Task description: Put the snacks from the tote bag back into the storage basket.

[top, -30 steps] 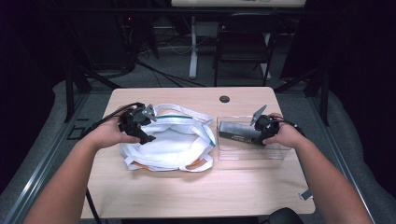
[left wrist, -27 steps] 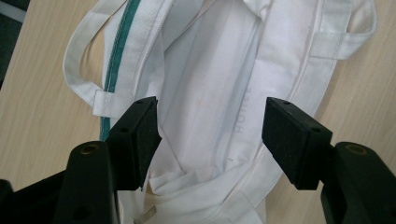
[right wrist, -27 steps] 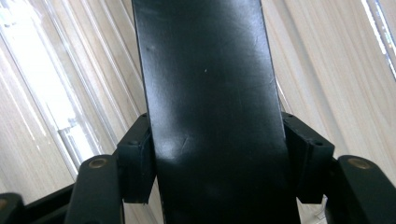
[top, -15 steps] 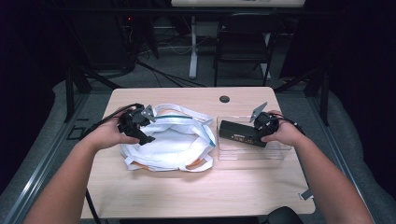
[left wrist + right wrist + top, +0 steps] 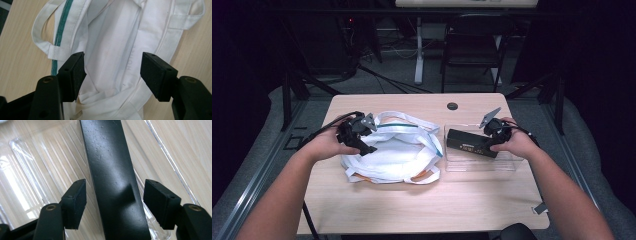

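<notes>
- A white cloth tote bag (image 5: 392, 152) lies flat on the left half of the wooden table (image 5: 422, 205); its handles have orange edging on the near side and a teal-green stripe on the far side.
- The left gripper (image 5: 362, 137) sits at the bag's left edge, held in the person's left hand (image 5: 328, 145).
- In the left gripper view, that gripper (image 5: 113, 72) has its jaws wide open, with nothing between the pads; they straddle the bag's open mouth, the left pad just above the fabric near the green-striped seam (image 5: 60, 32).
- Faint grey lettering runs along the bag's inside lining (image 5: 130, 60); it is seen through the fabric and I cannot read it for certain.
- A clear plastic tray (image 5: 507, 162) rests on the right half of the table, just beside the bag.
- A long black box-shaped device (image 5: 469, 144) lies in the tray; small pale markings on its near face are too tiny to read.
- The right gripper (image 5: 492, 131) is at the device's right end, held in the right hand (image 5: 517, 145).
- In the right gripper view, its jaws (image 5: 115, 197) stand open on either side of the black device (image 5: 112, 170), clear gaps on both sides, gripping nothing.
- The device's top is matt black, scuffed, and bears no readable label.
</notes>
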### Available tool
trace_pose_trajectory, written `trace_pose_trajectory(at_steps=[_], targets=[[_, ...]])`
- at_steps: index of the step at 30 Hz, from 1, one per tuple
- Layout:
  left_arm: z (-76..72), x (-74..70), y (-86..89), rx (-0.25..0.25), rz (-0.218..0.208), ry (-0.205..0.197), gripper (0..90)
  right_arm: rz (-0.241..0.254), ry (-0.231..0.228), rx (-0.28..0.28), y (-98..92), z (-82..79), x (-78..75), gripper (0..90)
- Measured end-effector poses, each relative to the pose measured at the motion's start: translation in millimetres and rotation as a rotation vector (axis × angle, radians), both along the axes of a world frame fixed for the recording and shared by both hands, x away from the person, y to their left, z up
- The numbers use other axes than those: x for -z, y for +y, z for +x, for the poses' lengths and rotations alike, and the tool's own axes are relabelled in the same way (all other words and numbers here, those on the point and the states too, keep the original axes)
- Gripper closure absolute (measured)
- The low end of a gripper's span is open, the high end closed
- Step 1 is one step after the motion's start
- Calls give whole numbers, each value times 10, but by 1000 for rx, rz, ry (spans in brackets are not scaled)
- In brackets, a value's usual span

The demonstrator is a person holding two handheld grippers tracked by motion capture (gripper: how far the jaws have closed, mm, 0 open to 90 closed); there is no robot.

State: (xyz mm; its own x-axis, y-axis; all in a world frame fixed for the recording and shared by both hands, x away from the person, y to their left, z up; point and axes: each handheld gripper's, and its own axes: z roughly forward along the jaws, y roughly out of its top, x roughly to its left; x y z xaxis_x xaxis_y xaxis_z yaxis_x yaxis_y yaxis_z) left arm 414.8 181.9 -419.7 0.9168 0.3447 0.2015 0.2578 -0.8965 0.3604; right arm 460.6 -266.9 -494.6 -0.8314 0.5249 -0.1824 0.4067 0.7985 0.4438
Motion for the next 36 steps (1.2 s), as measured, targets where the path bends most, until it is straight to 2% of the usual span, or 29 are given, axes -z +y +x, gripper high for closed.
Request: trace_pose_trajectory(at_steps=[4,5,9,15,18,21,23,31,33,34,35,36], targets=[[13,20,8,-3,-11,-2,366,4,3,37,-9,-22,-56,386],[13,25,11,-4,-11,-1,366,28,-4,61,-11,-31,-53,396],[2,44,24,-5,-24,-4,367,23,-13,97,-29,-61,-99,431],[8,82,28,-12,-15,6,368,22,-41,122,-5,-208,-143,480],[21,72,15,-9,-27,-3,376,36,-50,167,0,-273,-145,511],[14,66,2,-14,-25,-2,382,20,-45,205,-21,-312,-175,542],[12,60,-3,-15,-27,-2,389,40,-45,231,-43,-337,-175,555],[1,60,-30,-23,-27,9,410,47,-25,304,-155,-446,-167,569],[-3,62,-33,-20,-37,9,412,67,-20,330,-189,-463,-145,569],[-3,62,-33,-20,-37,9,412,54,-15,329,-205,-463,-151,568],[-8,80,-28,-23,-50,15,412,60,-13,340,-221,-469,-139,566],[-7,91,-25,-24,-43,14,412,61,-10,342,-230,-471,-133,561]])
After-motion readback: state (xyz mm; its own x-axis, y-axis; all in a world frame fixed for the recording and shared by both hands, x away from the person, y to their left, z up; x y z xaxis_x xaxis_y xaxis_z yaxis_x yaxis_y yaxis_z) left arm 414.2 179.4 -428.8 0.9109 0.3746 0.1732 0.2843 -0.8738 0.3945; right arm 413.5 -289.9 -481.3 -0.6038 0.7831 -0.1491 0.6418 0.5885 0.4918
